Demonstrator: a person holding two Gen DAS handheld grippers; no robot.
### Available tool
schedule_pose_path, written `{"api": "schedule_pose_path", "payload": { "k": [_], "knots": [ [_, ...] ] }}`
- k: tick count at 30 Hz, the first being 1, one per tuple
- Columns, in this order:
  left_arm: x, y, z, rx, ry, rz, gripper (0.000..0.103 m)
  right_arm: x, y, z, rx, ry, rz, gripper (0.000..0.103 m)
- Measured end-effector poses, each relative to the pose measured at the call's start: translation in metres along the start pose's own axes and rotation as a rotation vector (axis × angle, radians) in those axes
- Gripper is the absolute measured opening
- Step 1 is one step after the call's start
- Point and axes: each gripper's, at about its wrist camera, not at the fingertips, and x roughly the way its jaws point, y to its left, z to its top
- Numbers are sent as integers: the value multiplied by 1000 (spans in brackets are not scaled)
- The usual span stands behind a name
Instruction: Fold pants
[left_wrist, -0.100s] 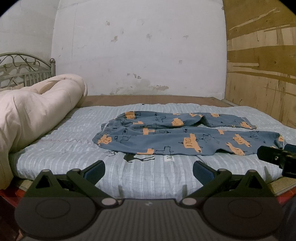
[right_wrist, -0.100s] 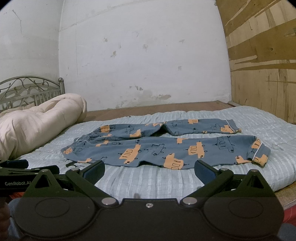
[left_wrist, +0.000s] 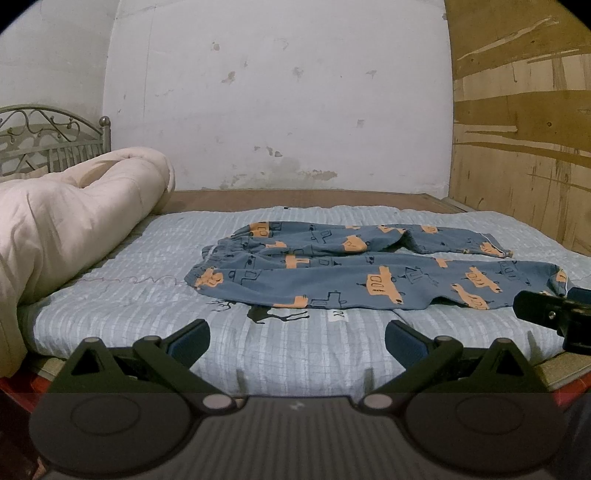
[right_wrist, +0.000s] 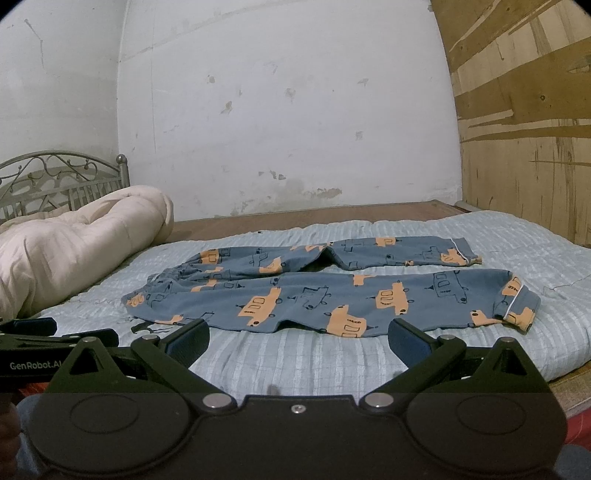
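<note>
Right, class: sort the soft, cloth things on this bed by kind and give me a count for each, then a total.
Pants: 1
Rolled cream quilt: 1
Light blue bed cover: 1
Total: 3

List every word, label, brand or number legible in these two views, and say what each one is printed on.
"GenRobot.AI", final letters cut off by the right gripper's linkage: white print on the left gripper's black body, seen in the right wrist view.
Small white tag on the bed cover below the pants: dark marks, too small to read.
The pants carry only car drawings, no text.
</note>
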Motion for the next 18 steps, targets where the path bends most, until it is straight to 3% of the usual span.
{"api": "schedule_pose_path", "payload": {
  "k": [18],
  "knots": [
    [0, -1, 0, 2, 2, 1, 102, -2, -1, -3, -4, -2, 7, 102]
  ]
}}
